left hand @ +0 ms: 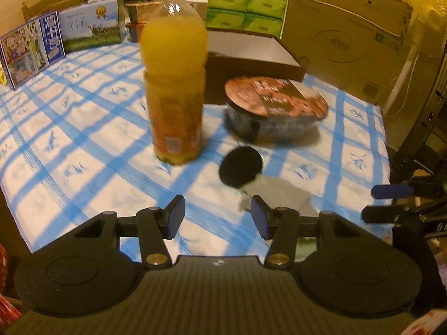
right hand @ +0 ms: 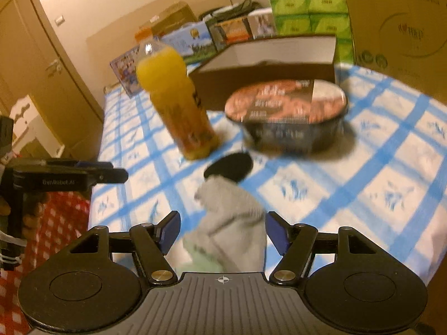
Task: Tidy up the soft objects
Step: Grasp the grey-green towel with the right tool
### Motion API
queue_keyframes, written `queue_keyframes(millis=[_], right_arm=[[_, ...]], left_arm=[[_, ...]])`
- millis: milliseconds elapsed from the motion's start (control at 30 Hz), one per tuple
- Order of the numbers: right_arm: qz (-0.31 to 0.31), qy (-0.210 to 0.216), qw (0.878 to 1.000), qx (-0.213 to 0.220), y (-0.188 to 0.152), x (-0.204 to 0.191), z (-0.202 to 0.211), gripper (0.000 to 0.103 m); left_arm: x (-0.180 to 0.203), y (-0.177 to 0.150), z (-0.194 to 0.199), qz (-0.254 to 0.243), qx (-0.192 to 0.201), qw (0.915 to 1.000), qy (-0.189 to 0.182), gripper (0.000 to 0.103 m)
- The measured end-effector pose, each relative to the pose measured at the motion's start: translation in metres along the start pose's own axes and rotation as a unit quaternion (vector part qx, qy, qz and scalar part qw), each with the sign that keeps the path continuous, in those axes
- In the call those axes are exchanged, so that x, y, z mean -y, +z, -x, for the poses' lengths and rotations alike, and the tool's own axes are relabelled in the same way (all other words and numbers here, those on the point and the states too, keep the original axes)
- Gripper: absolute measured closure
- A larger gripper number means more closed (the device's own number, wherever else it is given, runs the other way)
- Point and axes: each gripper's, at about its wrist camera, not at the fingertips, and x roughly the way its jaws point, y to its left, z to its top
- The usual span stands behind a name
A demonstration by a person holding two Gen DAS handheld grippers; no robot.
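A grey sock (right hand: 232, 223) lies crumpled on the blue-checked tablecloth (right hand: 363, 195), and a black round piece (right hand: 229, 166) touches its far end. My right gripper (right hand: 223, 233) hangs over the sock's near part. Its blue pads (right hand: 170, 231) stand on either side of the cloth and do not press on it. In the left wrist view the sock (left hand: 279, 195) lies just beyond the right finger of my left gripper (left hand: 218, 217), which is open with nothing between its pads. The right gripper (left hand: 371, 202) shows at that view's right edge. The left gripper (right hand: 114, 169) shows at the left of the right wrist view.
An orange juice bottle (left hand: 173, 83) stands just behind the sock, with a sealed noodle bowl (left hand: 276, 106) to its right. A brown open box (left hand: 251, 53), green tissue packs (left hand: 245, 11), cartons (left hand: 89, 28) and a large cardboard box (left hand: 346, 36) line the back. The table edge runs close in front.
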Motion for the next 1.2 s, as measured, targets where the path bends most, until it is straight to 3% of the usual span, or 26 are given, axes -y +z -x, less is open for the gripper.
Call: queue_keyframes(millis=[233, 467, 800, 867, 900, 933, 1000, 1200], right_arm=[[0.017, -0.012, 0.999, -0.042, -0.038, -0.006, -0.004, 0.035], [0.076, -0.030, 0.994, -0.071, -0.058, -0.017, -0.015, 0.035], [0.205, -0.070, 0.973, -0.079, -0.078, -0.039, -0.044, 0.036], [0.208, -0.071, 0.973, -0.073, -0.077, -0.037, -0.047, 0.055], [0.200, -0.064, 0.975, -0.075, -0.074, -0.035, -0.049, 0.072], [0.188, -0.061, 0.977, -0.075, -0.070, -0.032, -0.049, 0.083], [0.158, -0.051, 0.984, -0.065, -0.060, -0.025, -0.049, 0.094], [0.063, -0.019, 0.998, -0.013, -0.019, -0.005, -0.051, 0.099]], left_arm=[[0.019, -0.028, -0.002, -0.002, -0.017, 0.9998, 0.011, 0.053], [0.021, -0.048, -0.011, 0.009, -0.039, 0.9990, 0.019, 0.053], [0.025, -0.058, -0.023, 0.011, -0.055, 0.9983, 0.015, 0.053], [0.025, -0.057, -0.024, 0.009, -0.056, 0.9983, 0.016, 0.053], [0.024, -0.056, -0.024, 0.010, -0.055, 0.9983, 0.017, 0.053], [0.024, -0.055, -0.025, 0.011, -0.054, 0.9983, 0.018, 0.053], [0.021, -0.053, -0.027, 0.016, -0.053, 0.9983, 0.020, 0.053], [0.012, -0.044, -0.034, 0.025, -0.052, 0.9980, 0.027, 0.053]])
